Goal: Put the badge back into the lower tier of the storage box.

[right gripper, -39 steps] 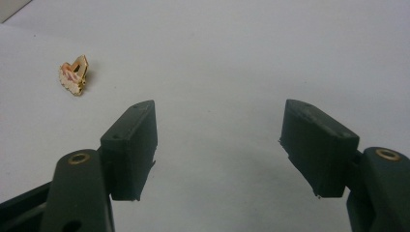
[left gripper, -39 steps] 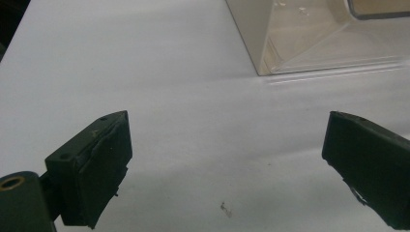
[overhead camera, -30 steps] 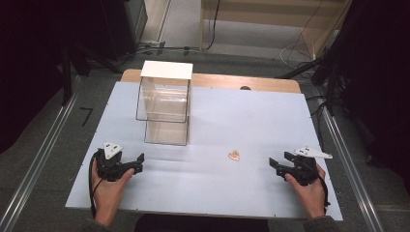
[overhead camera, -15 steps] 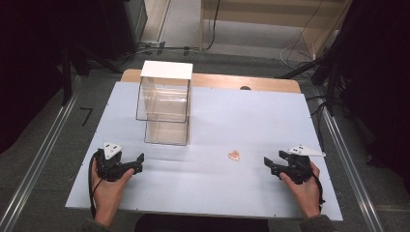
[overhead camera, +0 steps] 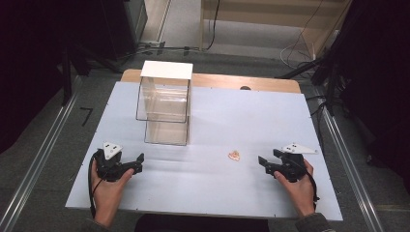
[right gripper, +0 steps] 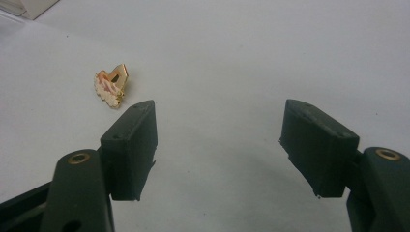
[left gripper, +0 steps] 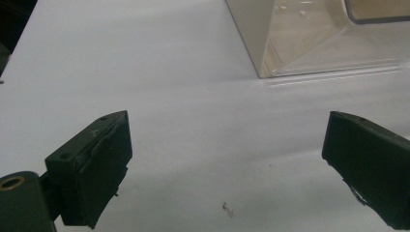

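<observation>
Right now I see the trinket (right gripper: 112,87) just beyond my right gripper's (right gripper: 220,145) spread fingers, off their left tip; left gripper (left gripper: 227,164) spread too.

A white table (overhead camera: 208,193) stands on a grey floor (overhead camera: 43,145), with a wooden board (overhead camera: 270,83) along its far edge. Metal rails (overhead camera: 345,159) run down both sides, and cables (overhead camera: 295,48) lie on the floor beyond, beside a wooden frame (overhead camera: 270,9).

Trinket (overhead camera: 234,155) right of box (overhead camera: 165,104), on table (overhead camera: 251,111)
</observation>
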The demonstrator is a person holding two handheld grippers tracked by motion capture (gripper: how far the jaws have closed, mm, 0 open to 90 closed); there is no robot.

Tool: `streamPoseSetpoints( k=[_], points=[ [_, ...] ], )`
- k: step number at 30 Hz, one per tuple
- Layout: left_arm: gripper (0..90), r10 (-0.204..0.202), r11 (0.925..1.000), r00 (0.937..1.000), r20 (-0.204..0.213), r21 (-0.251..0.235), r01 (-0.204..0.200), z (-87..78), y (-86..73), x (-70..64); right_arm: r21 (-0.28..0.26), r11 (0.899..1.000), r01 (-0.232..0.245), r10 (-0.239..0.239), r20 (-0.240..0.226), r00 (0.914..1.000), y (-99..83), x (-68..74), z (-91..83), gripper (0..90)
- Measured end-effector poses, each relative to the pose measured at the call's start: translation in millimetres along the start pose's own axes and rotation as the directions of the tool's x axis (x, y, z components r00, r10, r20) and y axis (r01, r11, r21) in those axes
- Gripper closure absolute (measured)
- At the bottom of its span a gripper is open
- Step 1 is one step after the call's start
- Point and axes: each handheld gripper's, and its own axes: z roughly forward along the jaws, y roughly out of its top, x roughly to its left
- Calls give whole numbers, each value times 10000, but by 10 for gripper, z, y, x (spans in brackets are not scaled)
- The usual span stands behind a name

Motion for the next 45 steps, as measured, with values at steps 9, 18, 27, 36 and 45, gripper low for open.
streamPoseSetpoints(
  k=[9, 18, 27, 36, 45],
  points=[
    [44, -18, 10000, 10000, -47, -55, 18, -4, 1, 5, 11, 10000, 83, -83, -121, 9999, 37, 59, 58, 274],
    [44, -13, 10000, 10000, -66, -54, 12, -4, -1, 11, 85, 9997, 207, -205, -225, 9995, 75, 124, 141, 274],
    [44, -51, 9999, 9999, -92, -98, 50, -13, 0, 14, 149, 9993, 339, -334, -332, 9989, 111, 193, 224, 274],
    [44, -50, 9999, 9999, -97, -103, 49, -11, -1, 15, 228, 9990, 380, -371, -388, 9986, 138, 234, 281, 274],
    [44, -53, 9999, 9999, -109, -110, 52, -11, -2, 14, 269, 9986, 459, -447, -414, 9981, 163, 276, 346, 275]
  ],
)
